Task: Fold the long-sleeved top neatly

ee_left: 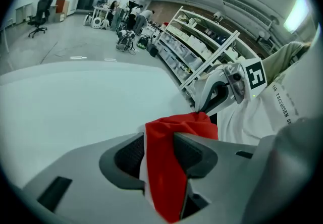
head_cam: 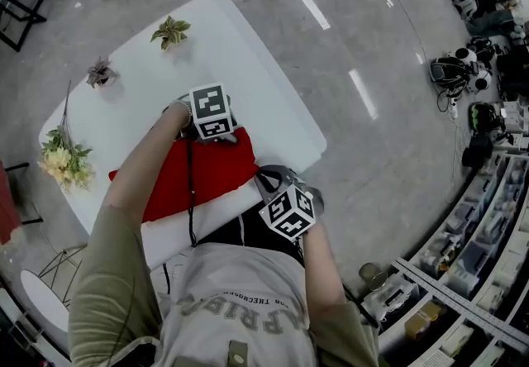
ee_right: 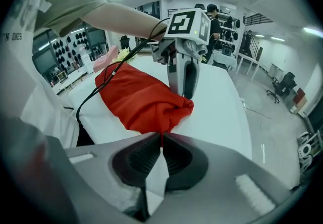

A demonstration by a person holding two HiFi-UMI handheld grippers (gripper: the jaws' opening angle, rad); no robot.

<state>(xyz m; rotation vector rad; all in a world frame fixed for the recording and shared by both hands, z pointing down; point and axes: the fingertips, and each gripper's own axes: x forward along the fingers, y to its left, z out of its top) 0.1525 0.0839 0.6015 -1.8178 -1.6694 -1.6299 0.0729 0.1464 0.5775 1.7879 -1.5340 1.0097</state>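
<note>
Bright red long-sleeved top (head_cam: 202,171) on a plain white bench (head_cam: 264,84). Pale grey left tongs (ee_left: 160,155) and right tongs (ee_right: 161,157) with dark ribbed pads (ee_right: 144,160); each carries a cube (head_cam: 211,112) of black-and-white square markers. Glossy grey floor (head_cam: 372,43). Pale yellow flowers (head_cam: 62,160).

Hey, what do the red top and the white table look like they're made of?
The red top looks like soft matte fabric, knit or woven, since it bunches into loose folds and creases. The table looks like a hard, smooth white surface with a slight sheen, perhaps laminate or painted board. No grain or weave shows, so its exact material stays open.
</note>
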